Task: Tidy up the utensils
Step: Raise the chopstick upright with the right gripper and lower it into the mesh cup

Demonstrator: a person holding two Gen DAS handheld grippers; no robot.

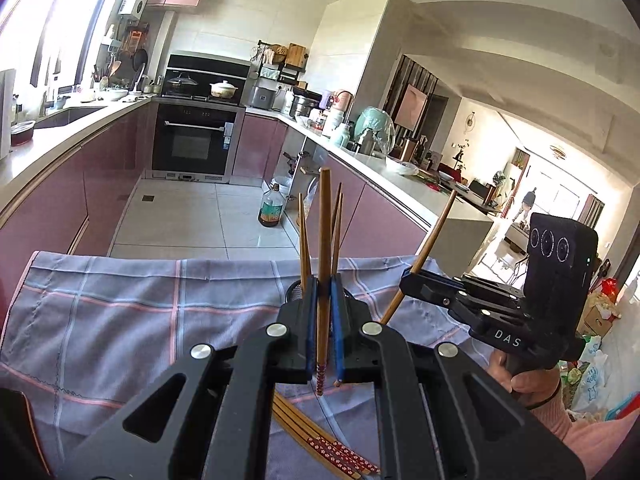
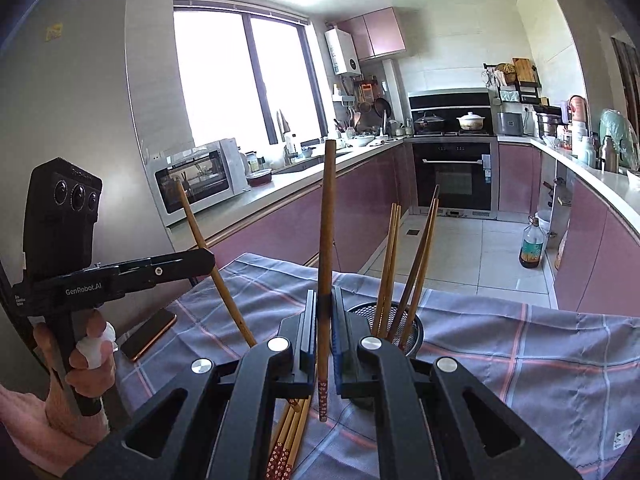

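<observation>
My left gripper is shut on a brown chopstick held upright, its red patterned end down. My right gripper is shut on another brown chopstick, also upright. Each gripper shows in the other's view: the right one with its chopstick, the left one with its chopstick. A black mesh holder stands on the checked cloth just right of my right gripper, with several chopsticks standing in it. Loose chopsticks lie on the cloth below the grippers.
A phone lies at the cloth's left edge. Beyond the table is a kitchen aisle with pink cabinets, an oven and an oil bottle on the floor. A microwave stands on the left counter.
</observation>
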